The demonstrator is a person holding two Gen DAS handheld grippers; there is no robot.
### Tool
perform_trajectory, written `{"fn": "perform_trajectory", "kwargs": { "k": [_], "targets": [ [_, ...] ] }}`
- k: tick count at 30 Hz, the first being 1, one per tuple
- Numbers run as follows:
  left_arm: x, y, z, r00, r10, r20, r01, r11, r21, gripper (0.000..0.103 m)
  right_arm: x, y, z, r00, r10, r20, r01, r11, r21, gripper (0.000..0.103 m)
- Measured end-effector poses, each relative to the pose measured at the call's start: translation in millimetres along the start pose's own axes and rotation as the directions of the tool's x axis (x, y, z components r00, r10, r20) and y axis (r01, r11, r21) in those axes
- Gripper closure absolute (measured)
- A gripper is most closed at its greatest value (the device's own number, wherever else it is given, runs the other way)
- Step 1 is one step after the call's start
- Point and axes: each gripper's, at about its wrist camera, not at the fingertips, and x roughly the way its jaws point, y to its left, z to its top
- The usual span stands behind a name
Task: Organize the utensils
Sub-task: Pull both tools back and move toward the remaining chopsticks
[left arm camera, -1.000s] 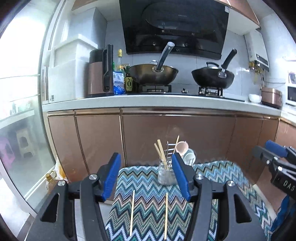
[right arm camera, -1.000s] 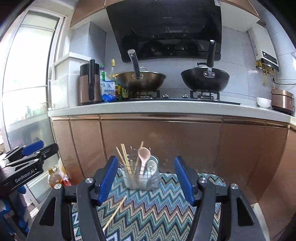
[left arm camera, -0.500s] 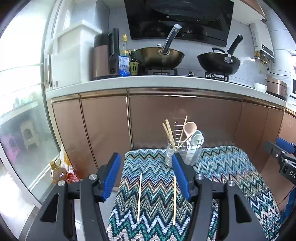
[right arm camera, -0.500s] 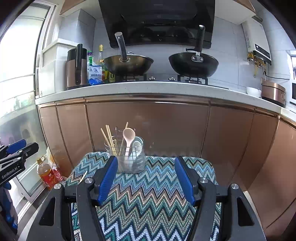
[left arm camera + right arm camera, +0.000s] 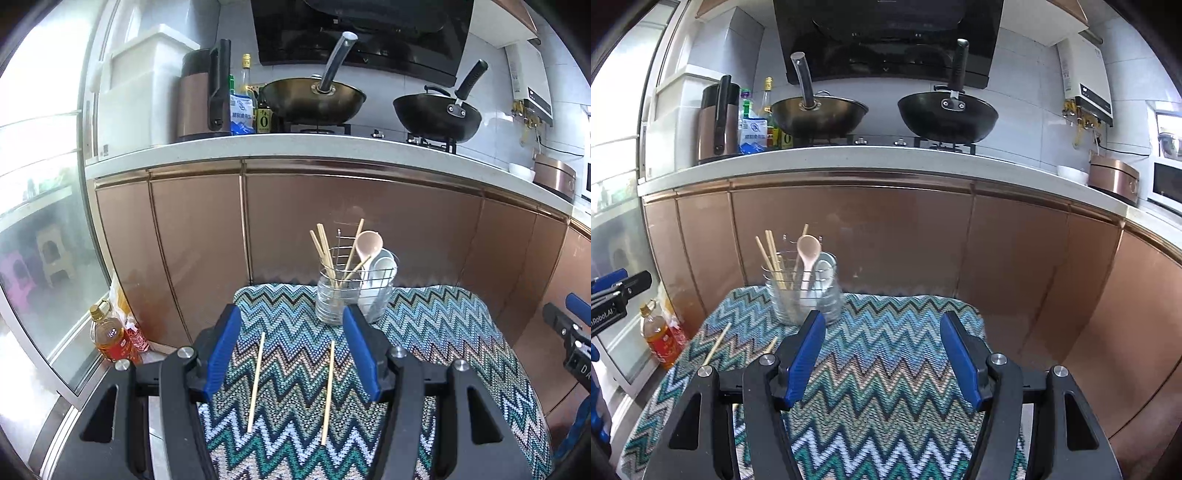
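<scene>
Chopsticks (image 5: 256, 382) lie loose on cloth (image 5: 436, 332).

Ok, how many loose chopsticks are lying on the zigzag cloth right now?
2. The left chopstick and the right chopstick lie nearly parallel on the zigzag cloth, between the open left gripper fingers. Others stand in the utensil holder.

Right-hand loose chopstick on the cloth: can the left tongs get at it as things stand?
Probably yes. The left tongs stand open and empty, with that chopstick lying flat on the zigzag cloth between and below the jaws, nothing covering it.
</scene>
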Motion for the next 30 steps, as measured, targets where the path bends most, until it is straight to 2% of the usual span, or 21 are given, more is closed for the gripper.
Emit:
{"fn": "perform_trajectory", "kwargs": {
  "k": [15, 30],
  "targets": [
    [-0.8, -7.2, 1.9, 0.999, -0.032, 0.019, 0.032, 0.999, 0.006, 0.044, -4.2, -14.4, -5.9, 0.999, -0.047, -0.016, 0.047, 0.999, -0.007, 0.040],
    [-6.9, 13.6, -6.5, 0.996, -0.068, 0.048, 0.066, 0.997, 0.045, 0.043, -2.1, 9.6, -0.7, 0.995, -0.101, -0.002, 0.101, 0.994, -0.037, 0.039]
  ]
}}
